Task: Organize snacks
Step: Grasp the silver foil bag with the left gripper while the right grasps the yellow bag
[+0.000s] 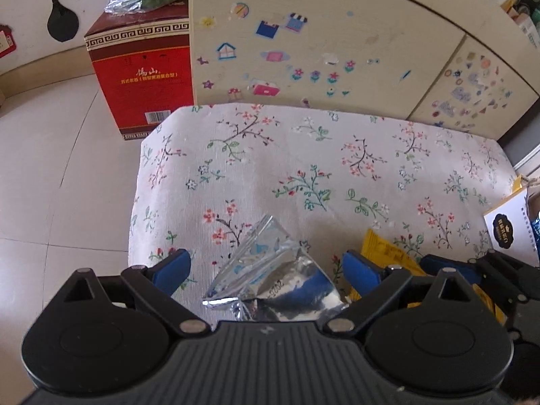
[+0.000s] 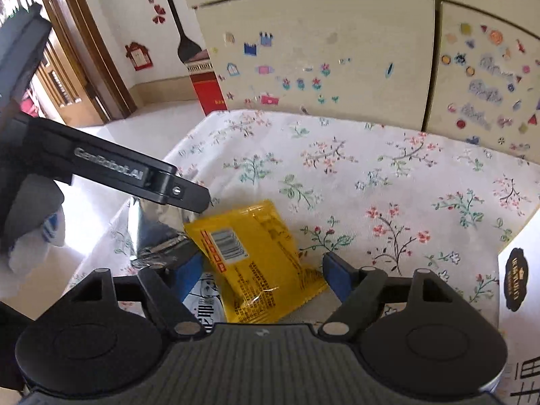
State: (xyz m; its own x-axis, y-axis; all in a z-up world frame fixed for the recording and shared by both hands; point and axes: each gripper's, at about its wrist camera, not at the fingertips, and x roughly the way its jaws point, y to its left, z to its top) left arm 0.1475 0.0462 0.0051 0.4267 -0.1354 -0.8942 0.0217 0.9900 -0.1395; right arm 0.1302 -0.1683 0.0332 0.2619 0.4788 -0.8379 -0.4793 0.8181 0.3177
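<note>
A crumpled silver foil packet [image 1: 266, 270] lies on the floral tablecloth [image 1: 303, 155], between the blue pads of my left gripper [image 1: 265, 256]. Those jaws stand wide and do not press it. Just right of it lies a yellow snack packet [image 1: 384, 253]. In the right wrist view the yellow packet [image 2: 249, 256] rests flat between the spread blue pads of my right gripper [image 2: 261, 260], not squeezed. The silver packet [image 2: 155, 233] shows at the left, under a black finger [image 2: 189, 195] of the left gripper. A black-and-white packet [image 2: 206, 307] pokes out beneath the yellow one.
A white box with a dark badge [image 2: 516, 276] stands at the table's right edge. A stickered cream cabinet [image 1: 320, 33] backs the table. A red carton [image 1: 141, 77] sits on the tiled floor at the left, with a plastic bag on top.
</note>
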